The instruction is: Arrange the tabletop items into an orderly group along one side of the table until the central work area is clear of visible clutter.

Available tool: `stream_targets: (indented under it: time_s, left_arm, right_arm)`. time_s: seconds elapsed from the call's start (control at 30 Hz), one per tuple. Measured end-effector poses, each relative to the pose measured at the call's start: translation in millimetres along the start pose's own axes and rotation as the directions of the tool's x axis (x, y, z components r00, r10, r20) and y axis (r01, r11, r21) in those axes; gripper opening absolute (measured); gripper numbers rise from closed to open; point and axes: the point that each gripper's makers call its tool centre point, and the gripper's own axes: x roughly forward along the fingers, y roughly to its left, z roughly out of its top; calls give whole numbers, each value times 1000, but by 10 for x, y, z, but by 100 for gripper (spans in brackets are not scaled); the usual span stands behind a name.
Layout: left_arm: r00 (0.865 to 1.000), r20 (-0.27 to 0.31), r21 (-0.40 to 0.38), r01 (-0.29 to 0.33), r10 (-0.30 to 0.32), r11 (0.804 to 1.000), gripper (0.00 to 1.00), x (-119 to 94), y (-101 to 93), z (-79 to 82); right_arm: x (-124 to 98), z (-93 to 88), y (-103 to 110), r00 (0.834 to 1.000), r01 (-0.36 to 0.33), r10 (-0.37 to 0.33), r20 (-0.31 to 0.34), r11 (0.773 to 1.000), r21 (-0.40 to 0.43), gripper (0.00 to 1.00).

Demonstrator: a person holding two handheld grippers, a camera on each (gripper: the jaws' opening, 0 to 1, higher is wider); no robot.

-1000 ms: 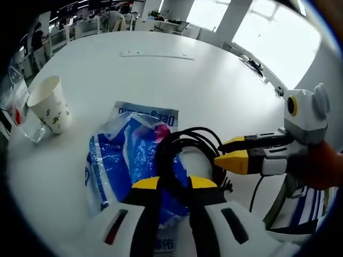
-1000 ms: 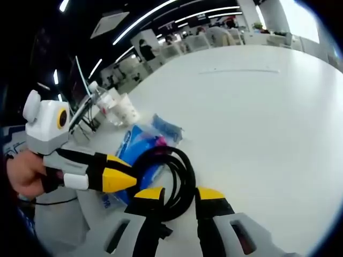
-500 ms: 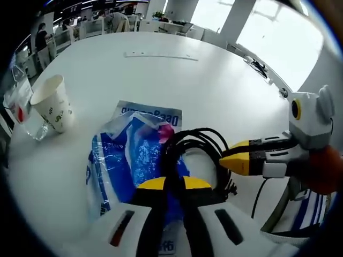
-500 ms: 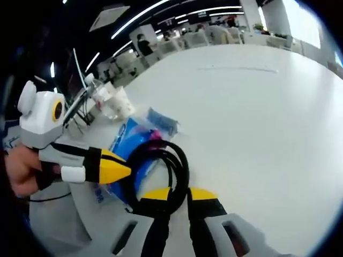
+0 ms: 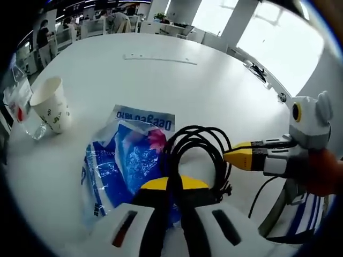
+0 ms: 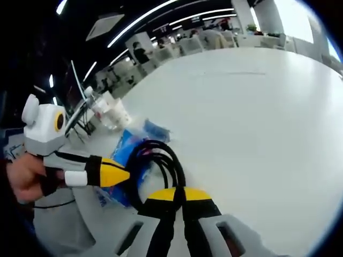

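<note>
A black coiled cable [image 5: 195, 155] lies partly over a blue plastic bag [image 5: 123, 160] on the white table [image 5: 214, 91]. My left gripper [image 5: 174, 183] is shut on the near side of the coil. The right gripper [image 5: 228, 157] comes in from the right, its yellow tips pressed together at the coil's right edge. In the right gripper view, my right gripper [image 6: 177, 191] is shut on the cable [image 6: 161, 155]. There the left gripper [image 6: 126, 174], held by a hand, meets the coil from the left, above the blue bag [image 6: 126, 150].
A paper cup [image 5: 51, 104] and a clear plastic bottle [image 5: 21, 107] stand at the table's left edge; cup [image 6: 119, 113] and bottle [image 6: 99, 104] sit beyond the bag. A thin strip [image 5: 158, 58] lies far across the table. A striped chair [image 5: 305, 214] stands nearby.
Both grippers went from open around the cable to shut on it. The coil's loops have been drawn up and together over the bag.
</note>
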Motion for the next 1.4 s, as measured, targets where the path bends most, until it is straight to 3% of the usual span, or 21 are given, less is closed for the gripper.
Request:
stream_targets:
  time_s: [0.9,1.1,1.4]
  left_arm:
    - [998,3,60,59,-60,996,1,326,-460,421]
    - [998,-1,62,57,-57,996,1,391,-446,469]
    - [999,-32,68,35,-32,997,0,482,-344,413]
  right_arm:
    - [-294,225,-530,995,76,-80,58,995,69,0]
    - [-267,254,-563,995,80,-85,58,993,85,0]
    - [-168,201,-566,995,80,-86,41,989,123,0]
